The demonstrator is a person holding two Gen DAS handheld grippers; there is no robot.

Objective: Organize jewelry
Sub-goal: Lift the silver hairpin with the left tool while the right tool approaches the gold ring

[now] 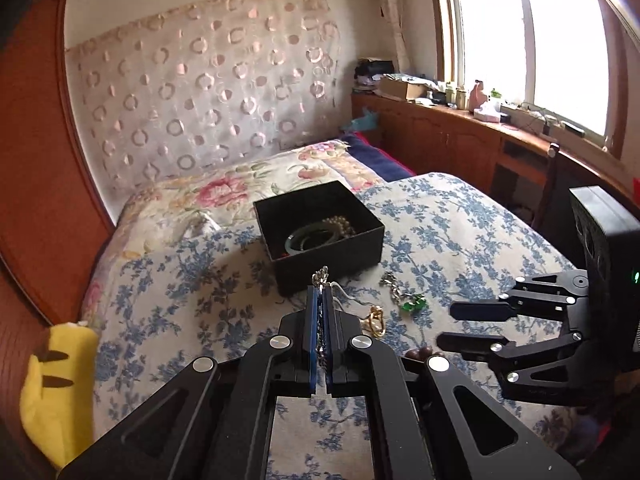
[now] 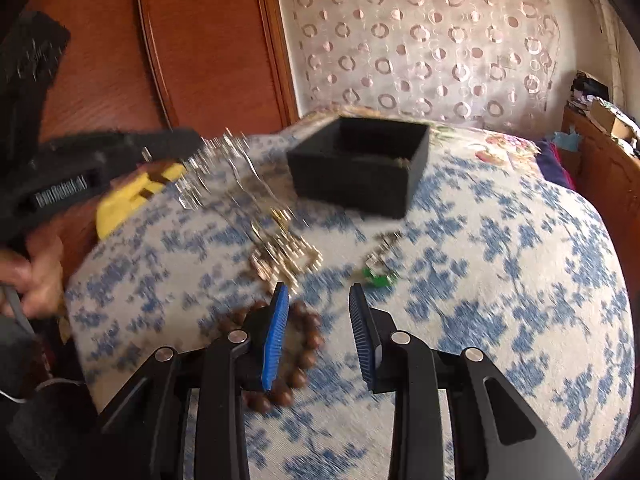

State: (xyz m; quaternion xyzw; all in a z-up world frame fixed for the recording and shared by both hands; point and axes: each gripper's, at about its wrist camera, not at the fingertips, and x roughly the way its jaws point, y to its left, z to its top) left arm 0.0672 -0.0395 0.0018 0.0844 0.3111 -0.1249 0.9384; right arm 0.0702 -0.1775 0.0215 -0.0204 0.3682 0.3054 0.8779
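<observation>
Blue-flowered bedspread [image 1: 460, 240] carries the black box [image 1: 320, 236] at frame centre; left tongs [image 1: 320, 300] pinch a silver chain [image 1: 321, 276], mostly hidden between pads. Right tongs [image 2: 319, 300] gape over blurred brown beads [image 2: 308, 332].

Black linkage grippers [image 1: 320, 300] with silver pivot screws, ribbed blue fingers [image 2: 276, 340], bare-skinned hand [image 2: 38, 276].

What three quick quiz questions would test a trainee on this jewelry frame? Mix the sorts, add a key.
1. True or false: the left tongs are shut on a silver chain.
2. Multiple choice: the black box holds (A) nothing (B) a green bangle and pearls (C) a watch.
3. Which piece lies under the open right tongs?

Key: 1 true; 2 B; 3 the brown bead bracelet.
</observation>
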